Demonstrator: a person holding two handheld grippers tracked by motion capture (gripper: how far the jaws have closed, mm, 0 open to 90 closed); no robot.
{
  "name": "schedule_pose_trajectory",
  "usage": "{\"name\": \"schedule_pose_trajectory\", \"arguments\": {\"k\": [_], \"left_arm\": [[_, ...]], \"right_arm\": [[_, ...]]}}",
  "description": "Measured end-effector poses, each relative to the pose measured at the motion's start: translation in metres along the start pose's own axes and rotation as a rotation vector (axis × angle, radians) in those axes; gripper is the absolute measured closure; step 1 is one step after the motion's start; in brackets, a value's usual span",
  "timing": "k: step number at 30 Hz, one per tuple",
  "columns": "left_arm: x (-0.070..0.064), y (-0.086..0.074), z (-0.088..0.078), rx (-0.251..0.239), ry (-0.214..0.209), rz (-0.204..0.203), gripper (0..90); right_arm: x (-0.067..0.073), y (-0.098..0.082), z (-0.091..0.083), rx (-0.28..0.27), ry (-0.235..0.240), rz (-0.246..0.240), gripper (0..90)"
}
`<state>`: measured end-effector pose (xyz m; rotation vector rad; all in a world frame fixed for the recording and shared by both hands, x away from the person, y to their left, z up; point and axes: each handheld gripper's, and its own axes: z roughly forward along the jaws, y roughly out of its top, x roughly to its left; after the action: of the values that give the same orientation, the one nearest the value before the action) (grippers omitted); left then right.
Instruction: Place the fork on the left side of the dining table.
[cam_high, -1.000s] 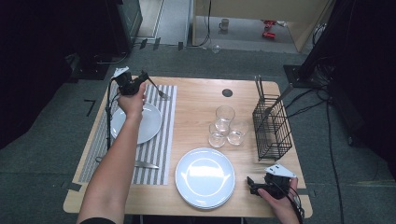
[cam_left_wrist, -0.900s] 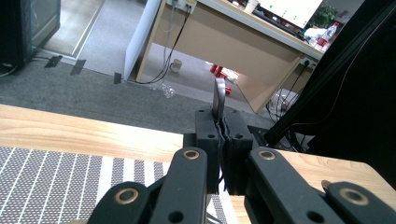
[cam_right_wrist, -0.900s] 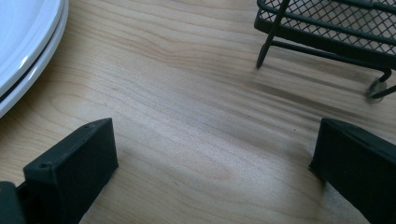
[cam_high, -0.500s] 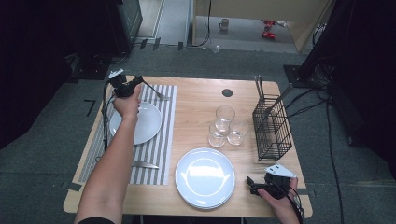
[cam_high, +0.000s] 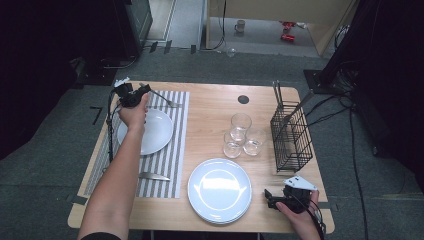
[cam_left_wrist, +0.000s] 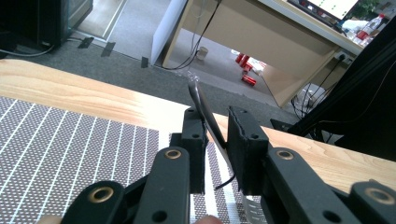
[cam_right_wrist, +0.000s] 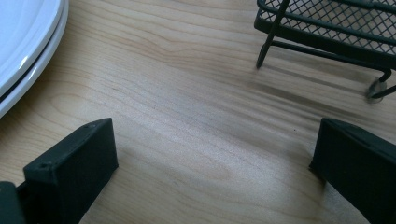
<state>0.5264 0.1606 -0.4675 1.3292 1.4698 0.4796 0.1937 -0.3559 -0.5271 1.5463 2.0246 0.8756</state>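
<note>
Nearest, right tongs (cam_high: 270, 198) resting spread wide on the wooden surface (cam_high: 210, 112), gripping nothing, beside stacked white plates (cam_high: 219, 189) and a black wire basket (cam_high: 290, 137). Farther off, left tongs (cam_high: 142, 91) at the striped placemat's (cam_high: 165, 160) far edge, jaws just loosening, fork (cam_left_wrist: 205, 116) handle standing between them, touching one pad; a knife (cam_high: 152, 176), another plate (cam_high: 150, 131), three glasses (cam_high: 241, 122)

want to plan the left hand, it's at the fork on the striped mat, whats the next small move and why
Probably open a bit wider and lift away: the left gripper jaws have just been opening, and the fork handle between them already lies over the striped placemat.
</note>
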Motion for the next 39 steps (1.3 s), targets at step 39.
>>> {"name": "schedule_pose_trajectory", "arguments": {"k": [39], "left_arm": [[0.034,-0.019,0.006,0.021,0.05,-0.066,66.8]], "right_arm": [[0.0,0.0,0.0,0.0,0.0,0.0,0.0]]}}
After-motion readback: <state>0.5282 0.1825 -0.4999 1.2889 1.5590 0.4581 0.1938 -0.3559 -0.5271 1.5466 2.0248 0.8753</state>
